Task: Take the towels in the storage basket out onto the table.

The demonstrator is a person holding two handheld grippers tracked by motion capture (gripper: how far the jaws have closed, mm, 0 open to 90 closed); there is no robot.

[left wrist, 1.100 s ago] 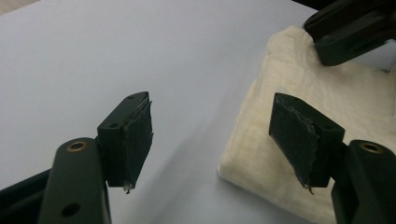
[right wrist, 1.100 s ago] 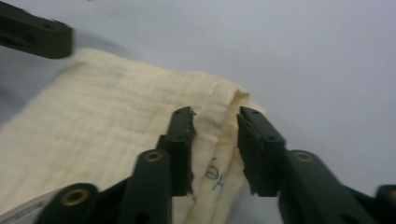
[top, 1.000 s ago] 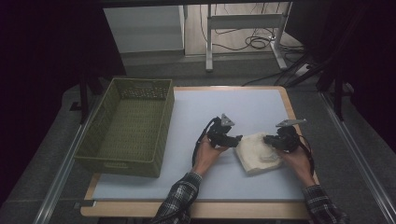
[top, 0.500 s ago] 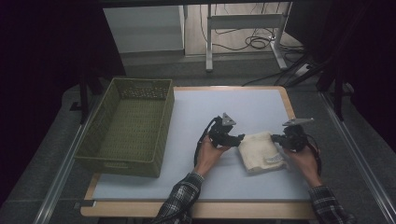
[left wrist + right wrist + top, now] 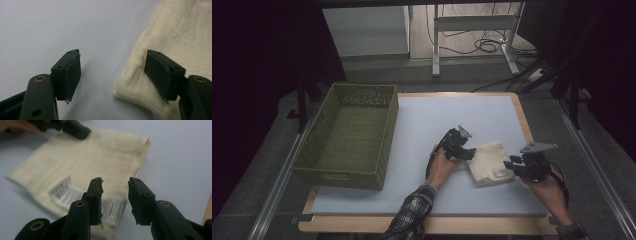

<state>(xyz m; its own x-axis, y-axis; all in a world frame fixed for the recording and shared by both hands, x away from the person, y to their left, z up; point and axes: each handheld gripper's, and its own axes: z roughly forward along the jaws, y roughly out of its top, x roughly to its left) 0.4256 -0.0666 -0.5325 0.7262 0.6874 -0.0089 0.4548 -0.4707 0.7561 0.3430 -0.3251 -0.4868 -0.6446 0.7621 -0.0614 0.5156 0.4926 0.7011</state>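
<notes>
We see the folded cream cloth [image 5: 491,162] lying flat on the pale tabletop [image 5: 427,125], right of centre, its white printed label [image 5: 75,195] facing up near one edge. Our left gripper [image 5: 468,152] sits at the cloth's left edge, jaws spread, one pad over the fabric and nothing clamped. Our right gripper [image 5: 511,164], just off the label edge, has just been opening; nothing lies between its jaws. A green basket [image 5: 347,172] stands well apart to the left.

Off to the left of the left-hand gripper sits an olive-green woven basket [image 5: 349,135], right at the pale tabletop's [image 5: 452,112] left edge. Beyond the far edge, past both grippers, a metal stand [image 5: 472,22] and tangled cables [image 5: 484,46] on the floor.
</notes>
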